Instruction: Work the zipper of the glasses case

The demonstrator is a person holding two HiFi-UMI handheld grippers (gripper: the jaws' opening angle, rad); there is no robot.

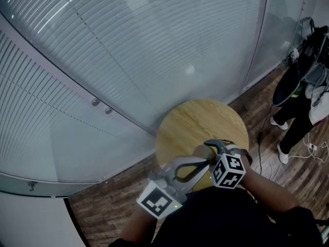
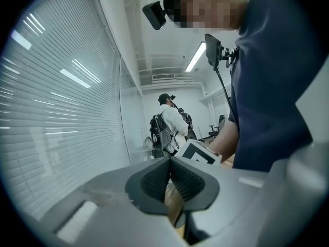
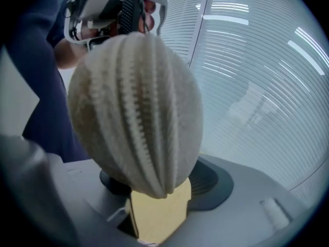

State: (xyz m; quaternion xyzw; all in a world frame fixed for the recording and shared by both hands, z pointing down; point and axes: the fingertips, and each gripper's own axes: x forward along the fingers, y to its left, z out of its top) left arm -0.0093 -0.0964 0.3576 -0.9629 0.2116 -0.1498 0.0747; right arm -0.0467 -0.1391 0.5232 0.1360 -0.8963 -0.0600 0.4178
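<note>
The glasses case (image 3: 136, 112) is a beige, ribbed, egg-shaped pouch held in the air above the round wooden table (image 1: 195, 117). My right gripper (image 3: 162, 184) is shut on its near end, one dark pad on each side. In the head view the case (image 1: 200, 151) shows only as a beige patch between the two grippers, with the right gripper (image 1: 215, 147) coming from the right. My left gripper (image 1: 207, 162) reaches in from the lower left. Its pads (image 2: 177, 181) meet, and they (image 3: 132, 14) sit at the case's far end, pinching a small reddish zipper pull (image 3: 149, 6).
A glass wall with white blinds (image 1: 128, 50) curves behind the table. On the wooden floor to the right stands a person in dark trousers (image 1: 300, 102), with cables (image 1: 313, 151) trailing nearby. Both grippers hang over the table's near edge, close to my body.
</note>
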